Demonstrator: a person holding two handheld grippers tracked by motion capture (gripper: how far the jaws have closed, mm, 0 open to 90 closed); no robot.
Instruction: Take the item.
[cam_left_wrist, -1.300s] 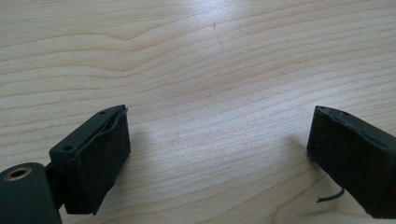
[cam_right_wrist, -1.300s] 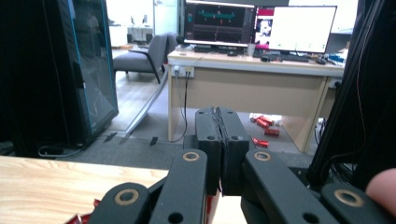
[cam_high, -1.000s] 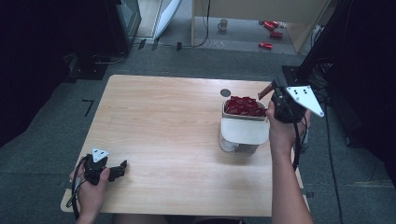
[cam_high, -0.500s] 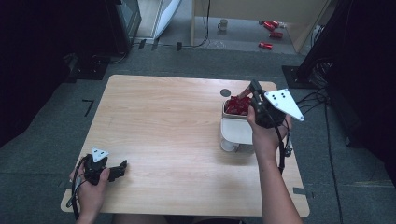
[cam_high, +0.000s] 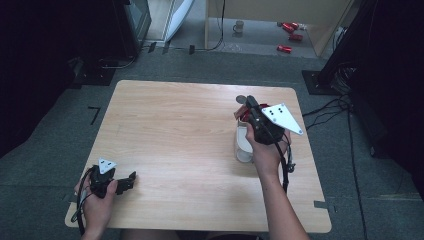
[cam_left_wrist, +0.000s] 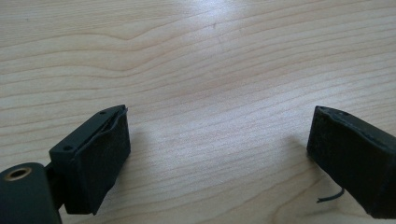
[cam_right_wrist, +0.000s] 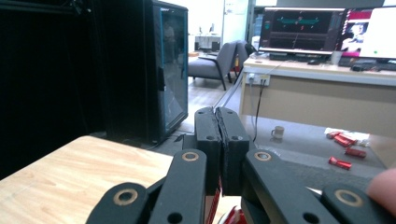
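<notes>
High view, white container (cam_high: 243, 145) of red pieces under right gripper (cam_high: 251, 107), jaws closed, empty.

Both forearms are bare, with no sleeve on either. Each gripper is black with a grey three-cornered plate on top, marked with dark dots on the right gripper (cam_high: 248, 103) and smaller on the left gripper (cam_high: 131, 178). A black cable trails from each along the wrist. Seen close, the jaws are blocky black bars with dark padded faces, small screw holes, and brass-coloured rings at the pivots of their linkage arms.
</notes>
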